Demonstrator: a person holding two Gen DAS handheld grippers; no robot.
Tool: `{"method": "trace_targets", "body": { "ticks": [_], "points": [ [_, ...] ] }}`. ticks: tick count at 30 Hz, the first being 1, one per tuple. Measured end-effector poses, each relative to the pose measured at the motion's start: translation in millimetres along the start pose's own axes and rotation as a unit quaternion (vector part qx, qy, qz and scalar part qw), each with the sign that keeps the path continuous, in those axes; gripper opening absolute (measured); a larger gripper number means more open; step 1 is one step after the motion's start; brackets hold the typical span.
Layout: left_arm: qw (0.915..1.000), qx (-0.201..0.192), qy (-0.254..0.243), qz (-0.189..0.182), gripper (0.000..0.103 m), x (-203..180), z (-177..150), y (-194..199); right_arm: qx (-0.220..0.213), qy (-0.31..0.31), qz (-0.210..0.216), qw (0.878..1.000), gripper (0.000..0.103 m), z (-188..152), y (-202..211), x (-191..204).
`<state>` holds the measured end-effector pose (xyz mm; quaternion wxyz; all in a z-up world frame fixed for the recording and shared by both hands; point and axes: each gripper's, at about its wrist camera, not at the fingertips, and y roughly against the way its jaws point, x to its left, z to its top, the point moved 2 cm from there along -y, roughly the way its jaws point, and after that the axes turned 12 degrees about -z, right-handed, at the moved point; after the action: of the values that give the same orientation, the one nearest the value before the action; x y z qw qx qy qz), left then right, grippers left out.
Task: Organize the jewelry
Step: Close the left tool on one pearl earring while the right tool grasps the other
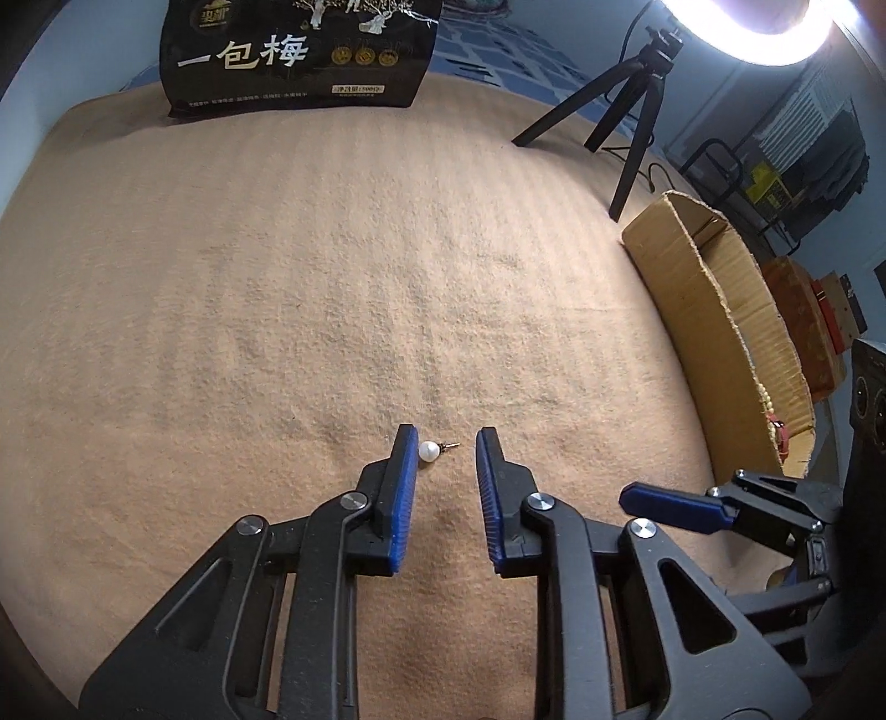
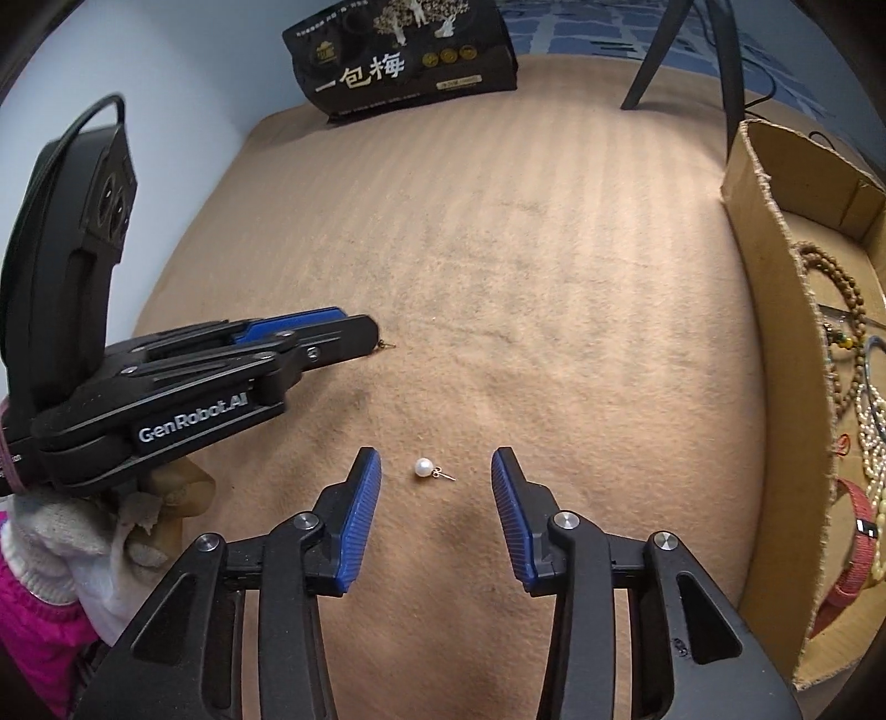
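Two pearl earrings lie on a tan blanket [image 1: 332, 277]. One pearl earring [image 1: 429, 451] sits between the fingers of the left gripper [image 1: 443, 443], just beside or touching the inner pad of its left finger, its thin post pointing right toward the other finger. The left jaws stand apart with the earring between them, not clamped. In the right wrist view, the left gripper [image 2: 365, 335] reaches in from the left, and only the post of its earring pokes out past the fingertip.

A second pearl earring [image 2: 423, 468] lies between the spread fingers of the right gripper [image 2: 436, 462], touching neither pad. The right jaws are wide apart and hold nothing.

To the right, a low cardboard box [image 2: 775, 310] with a ragged cut wall stands on the blanket's right side. Inside it lie a brown bead necklace [image 2: 836, 282], a string of pale pearls [image 2: 875, 443] and a red band [image 2: 853, 554]. The box wall stands between the earrings and the jewelry already inside.

At the far edge of the blanket a black snack bag [image 1: 299, 55] stands upright, well away from both grippers. A black tripod [image 1: 637, 111] stands on the far right corner, near the back end of the box, under a bright ring light [image 1: 742, 27].

The broad middle of the blanket between the grippers and the bag is bare.
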<state>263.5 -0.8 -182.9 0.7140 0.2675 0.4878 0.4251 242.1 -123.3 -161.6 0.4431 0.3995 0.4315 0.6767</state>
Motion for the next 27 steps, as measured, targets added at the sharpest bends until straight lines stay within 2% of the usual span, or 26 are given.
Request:
{"method": "trace_targets", "body": {
  "ticks": [13,16,20,23,26,27],
  "points": [
    [0.9996,0.011,-0.004,0.028,0.02,4,4,-15,0.006,0.004,-0.009,1.0,0.032,7,-16,7],
    [0.9994,0.015,-0.005,0.03,0.015,6,4,-19,0.009,0.007,-0.011,1.0,0.031,9,-22,11],
    [0.9993,0.016,-0.01,0.032,0.015,5,5,-22,0.01,0.014,-0.019,1.0,0.028,14,-31,19],
    [0.9993,0.017,-0.012,0.033,0.01,5,6,-23,0.01,0.027,-0.033,0.999,0.021,15,-36,25],
    [0.9991,0.017,-0.015,0.036,0.01,4,5,-24,0.009,0.039,-0.042,0.998,0.009,12,-41,33],
    [0.999,0.016,-0.017,0.037,0.01,3,5,-24,0.01,0.044,-0.041,0.998,0.009,11,-42,36]
  ]
}}
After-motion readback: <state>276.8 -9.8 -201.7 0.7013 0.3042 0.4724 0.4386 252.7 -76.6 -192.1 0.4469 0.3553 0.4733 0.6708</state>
